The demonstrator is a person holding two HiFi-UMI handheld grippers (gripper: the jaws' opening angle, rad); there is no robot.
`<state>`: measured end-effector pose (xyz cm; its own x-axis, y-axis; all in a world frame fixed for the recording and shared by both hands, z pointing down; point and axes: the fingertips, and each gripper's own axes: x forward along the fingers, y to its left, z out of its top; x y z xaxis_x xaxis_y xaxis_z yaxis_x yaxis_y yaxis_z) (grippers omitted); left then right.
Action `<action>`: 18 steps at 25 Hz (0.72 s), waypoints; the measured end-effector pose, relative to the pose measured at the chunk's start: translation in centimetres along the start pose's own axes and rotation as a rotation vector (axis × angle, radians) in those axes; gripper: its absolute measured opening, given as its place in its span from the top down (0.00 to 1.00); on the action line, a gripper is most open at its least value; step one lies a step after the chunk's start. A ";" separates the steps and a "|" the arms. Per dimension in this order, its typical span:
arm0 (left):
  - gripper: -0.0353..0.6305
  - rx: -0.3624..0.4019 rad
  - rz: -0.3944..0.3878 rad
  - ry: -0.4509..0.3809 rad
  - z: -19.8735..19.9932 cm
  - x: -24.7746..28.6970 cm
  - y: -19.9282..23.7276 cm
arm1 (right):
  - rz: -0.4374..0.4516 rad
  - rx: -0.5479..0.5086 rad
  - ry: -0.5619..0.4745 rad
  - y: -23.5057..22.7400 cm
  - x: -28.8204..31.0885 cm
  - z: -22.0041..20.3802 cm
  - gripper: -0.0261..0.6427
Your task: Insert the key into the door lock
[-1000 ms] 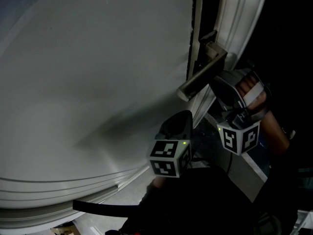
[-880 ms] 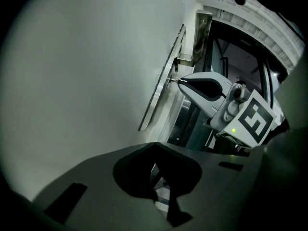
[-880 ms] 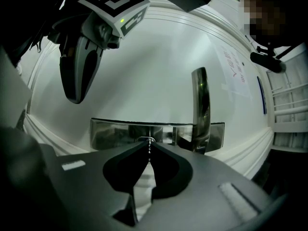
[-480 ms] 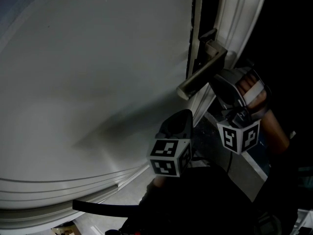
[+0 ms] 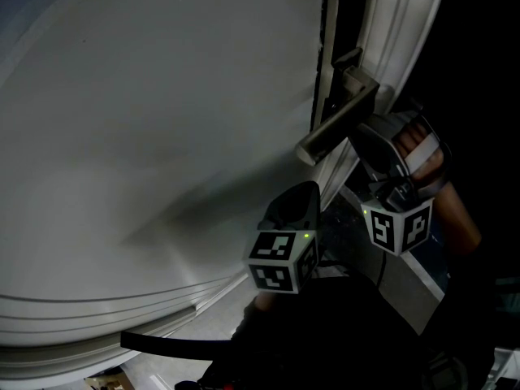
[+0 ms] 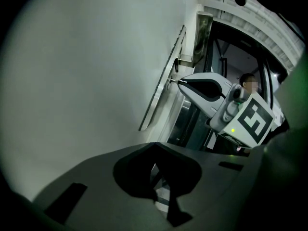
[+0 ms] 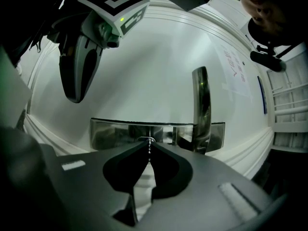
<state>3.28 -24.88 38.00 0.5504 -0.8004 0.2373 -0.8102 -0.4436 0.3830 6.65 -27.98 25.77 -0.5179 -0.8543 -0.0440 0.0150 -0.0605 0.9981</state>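
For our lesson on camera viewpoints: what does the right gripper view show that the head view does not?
Only the right gripper view: the key pinched in the right tool, at the lock plate. Only the head view: the hand holding that tool. Both: the door handle and the left tool.

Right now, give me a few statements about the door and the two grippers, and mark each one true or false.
1. The right gripper is shut on a thin key. True.
2. The left gripper is clamped on the door handle. False: it is shut on nothing and hangs below the handle, apart from it.
3. The key points at the metal lock plate, to one side of the handle. True.
4. The door is dark brown. False: it is a pale, whitish door.
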 end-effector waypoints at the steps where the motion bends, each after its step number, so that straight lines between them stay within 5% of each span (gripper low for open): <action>1: 0.95 0.000 0.000 0.000 0.0 0.0 0.0 | -0.001 0.000 0.000 -0.1 0.0 0.0 0.94; 18: 0.95 -0.002 -0.002 0.001 0.0 0.2 0.0 | -0.001 -0.003 -0.002 0.0 0.2 0.1 0.94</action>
<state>3.39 -25.00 38.03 0.5525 -0.7989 0.2376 -0.8087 -0.4448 0.3850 6.51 -28.10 25.72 -0.5200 -0.8530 -0.0446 0.0176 -0.0629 0.9979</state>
